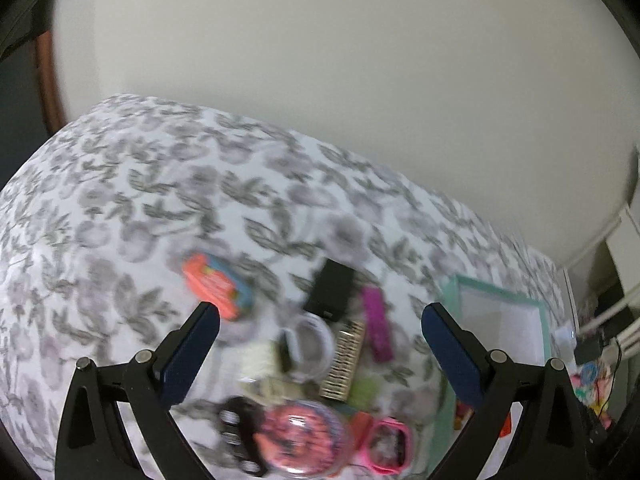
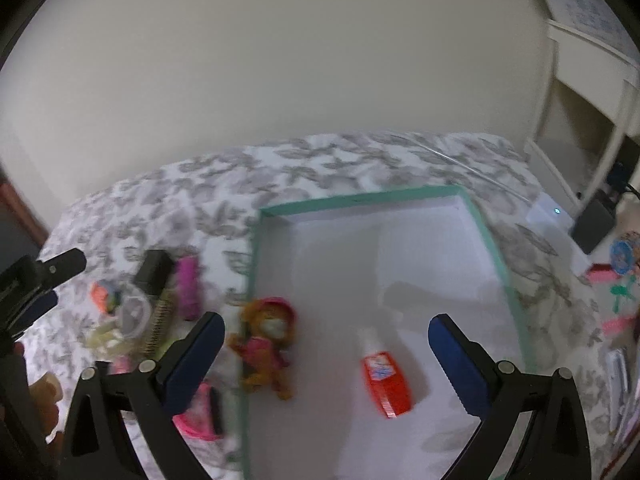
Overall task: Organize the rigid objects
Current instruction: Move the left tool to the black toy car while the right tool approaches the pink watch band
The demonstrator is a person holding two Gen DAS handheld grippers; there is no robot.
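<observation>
A teal-rimmed white tray (image 2: 484,236) lies on a floral bedspread (image 1: 160,200). Inside it lie a red bottle with a white cap (image 2: 385,376) and an orange-haired doll in pink (image 2: 266,344). My right gripper (image 2: 326,328) hangs open above the tray floor, nothing between its fingers. My left gripper (image 1: 320,316) stands wide open over a pile of small items left of the tray (image 1: 536,304): a black box (image 1: 331,290), a purple case (image 1: 377,324), a striped comb (image 1: 346,360), an orange packet (image 1: 216,288), a pink round toy (image 1: 304,436). It holds nothing.
White furniture (image 2: 592,80) and a small white device with a lit dot (image 2: 550,216) stand beyond the tray's right side. More bright items (image 2: 620,256) lie on the bed at the far right. A plain wall rises behind the bed.
</observation>
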